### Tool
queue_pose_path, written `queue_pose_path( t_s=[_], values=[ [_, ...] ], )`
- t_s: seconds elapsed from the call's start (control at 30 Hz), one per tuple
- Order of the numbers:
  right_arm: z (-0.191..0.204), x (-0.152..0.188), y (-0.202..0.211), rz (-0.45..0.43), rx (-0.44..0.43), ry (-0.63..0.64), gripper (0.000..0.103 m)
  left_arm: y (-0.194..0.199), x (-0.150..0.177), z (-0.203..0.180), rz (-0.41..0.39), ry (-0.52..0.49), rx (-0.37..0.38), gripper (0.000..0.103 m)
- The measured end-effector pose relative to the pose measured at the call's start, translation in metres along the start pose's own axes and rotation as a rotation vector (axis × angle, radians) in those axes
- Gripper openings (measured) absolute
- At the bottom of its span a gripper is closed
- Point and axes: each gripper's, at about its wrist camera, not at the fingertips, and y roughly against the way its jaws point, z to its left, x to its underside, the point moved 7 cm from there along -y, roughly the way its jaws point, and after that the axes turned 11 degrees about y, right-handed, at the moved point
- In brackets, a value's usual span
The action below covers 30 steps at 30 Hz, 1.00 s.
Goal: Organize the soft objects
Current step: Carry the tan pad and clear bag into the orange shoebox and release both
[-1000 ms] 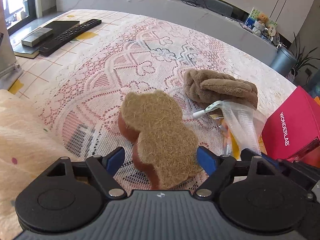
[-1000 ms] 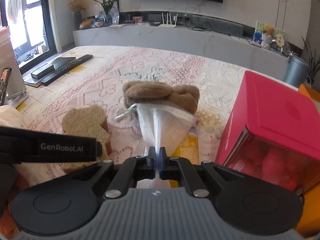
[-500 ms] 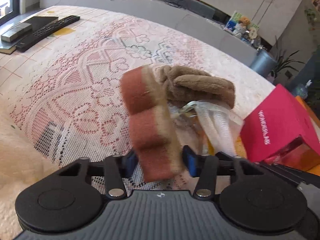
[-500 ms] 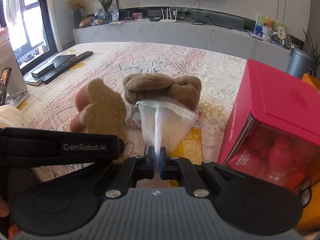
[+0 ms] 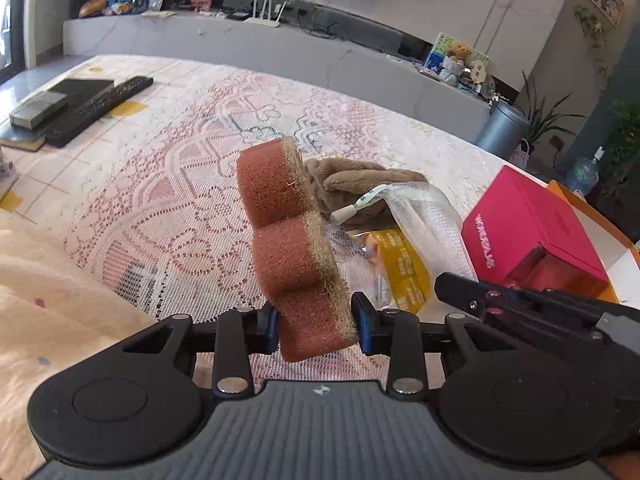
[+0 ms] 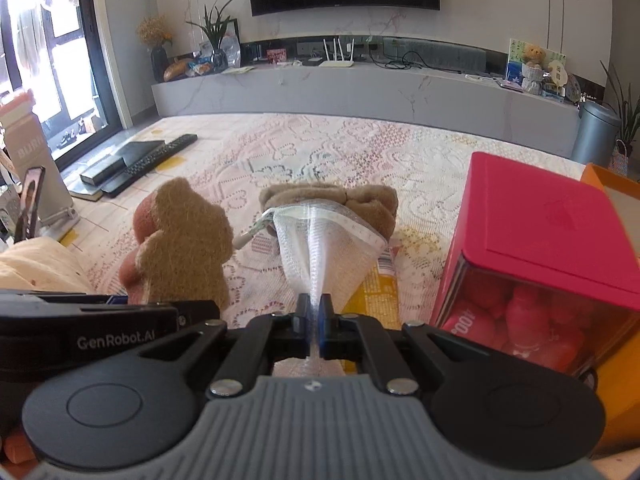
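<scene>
Your left gripper (image 5: pixel 316 328) clamps the sponge (image 5: pixel 290 248) beside the mesh bag (image 6: pixel 324 248), which your right gripper (image 6: pixel 315 320) pinches; nothing's bagged yet, and the plush (image 6: pixel 332 200) behind the bag waits.

The sponge (image 5: pixel 294 248) stood upright above the lace cloth (image 5: pixel 168 184), left of the mesh bag (image 6: pixel 324 248). Behind the bag lay the plush toy (image 6: pixel 360 200) (touching it). The box (image 6: pixel 548 232) sat right; the remote (image 5: pixel 100 110) lay far left.
</scene>
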Motion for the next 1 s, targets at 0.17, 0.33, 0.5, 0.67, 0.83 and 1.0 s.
queue_pose_path(
  t_s=[0.17, 0.33, 0.5, 0.67, 0.83, 1.0],
  values=[
    [0.0, -0.005, 0.035, -0.054, -0.003, -0.016, 0.0, 0.025, -0.001, -0.011, -0.055, -0.036, 0.025, 0.041],
    [-0.007, -0.005, 0.069, -0.094, 0.02, -0.048, 0.001, 0.046, 0.001, -0.026, -0.117, -0.096, 0.041, 0.041],
    [-0.019, -0.003, 0.102, -0.134, 0.069, -0.064, 0.001, 0.065, 0.0, -0.046, -0.171, -0.151, 0.085, 0.041],
    [-0.043, 0.002, 0.129, -0.155, 0.122, -0.096, 0.001, 0.077, -0.001, -0.071, -0.195, -0.211, 0.138, 0.041],
    [-0.074, 0.008, 0.154, -0.158, 0.186, -0.108, 0.001, 0.078, 0.005, -0.113, -0.168, -0.282, 0.231, 0.041],
    [-0.116, 0.012, 0.182, -0.155, 0.246, -0.13, 0.001, 0.073, 0.009, -0.165, -0.116, -0.334, 0.348, 0.041]
  ],
)
